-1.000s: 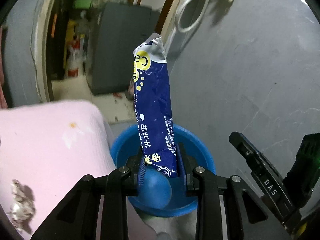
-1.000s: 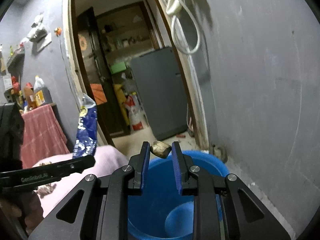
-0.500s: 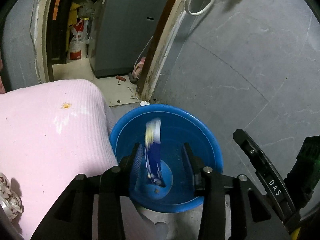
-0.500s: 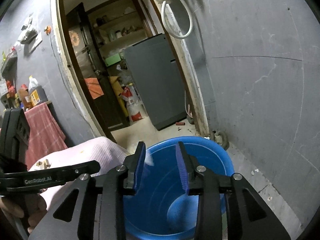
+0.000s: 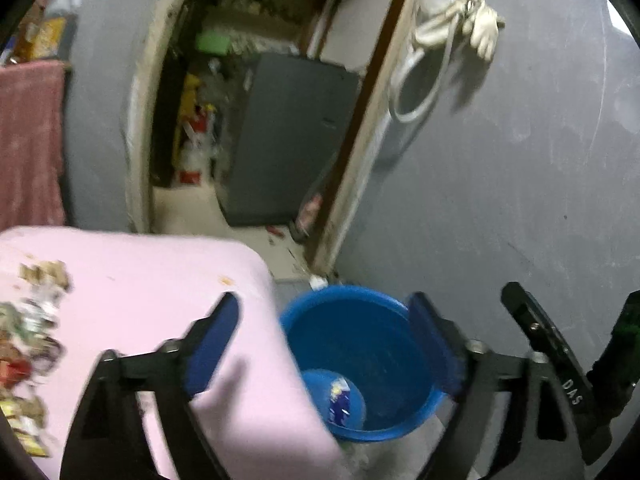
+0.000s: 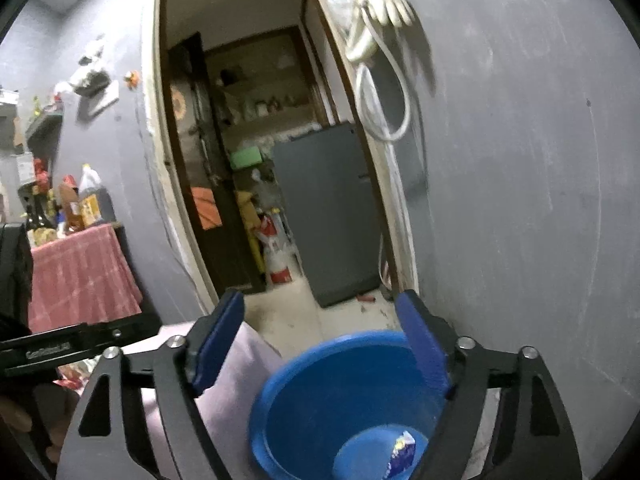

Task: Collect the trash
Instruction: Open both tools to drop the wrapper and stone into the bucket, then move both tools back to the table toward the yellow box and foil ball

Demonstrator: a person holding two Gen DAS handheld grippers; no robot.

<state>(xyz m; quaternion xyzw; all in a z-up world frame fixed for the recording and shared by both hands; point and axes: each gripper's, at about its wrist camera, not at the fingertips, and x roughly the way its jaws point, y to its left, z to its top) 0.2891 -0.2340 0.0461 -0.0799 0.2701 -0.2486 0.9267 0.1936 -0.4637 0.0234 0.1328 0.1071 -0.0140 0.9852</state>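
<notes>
A blue bucket [image 5: 372, 320] stands on the floor beside a pink-covered table [image 5: 152, 280]. A blue snack wrapper [image 5: 339, 398] lies at its bottom; it also shows in the right wrist view [image 6: 402, 454] inside the bucket [image 6: 320, 392]. My left gripper [image 5: 324, 344] is open and empty above the table edge and bucket. My right gripper [image 6: 320, 340] is open and empty above the bucket. Several scraps of trash [image 5: 28, 332] lie on the table's left side.
A grey wall [image 5: 500, 180] rises right of the bucket. A doorway [image 6: 256, 160] behind leads to a room with a grey fridge [image 6: 328, 208]. A hose and glove [image 6: 380, 40] hang on the wall. A red-cloth shelf [image 6: 76, 272] stands at left.
Both grippers opened wide and let go; the blue wrapper and the small brown scrap dropped into the bucket. Both grippers have lifted and tilted back from it.
</notes>
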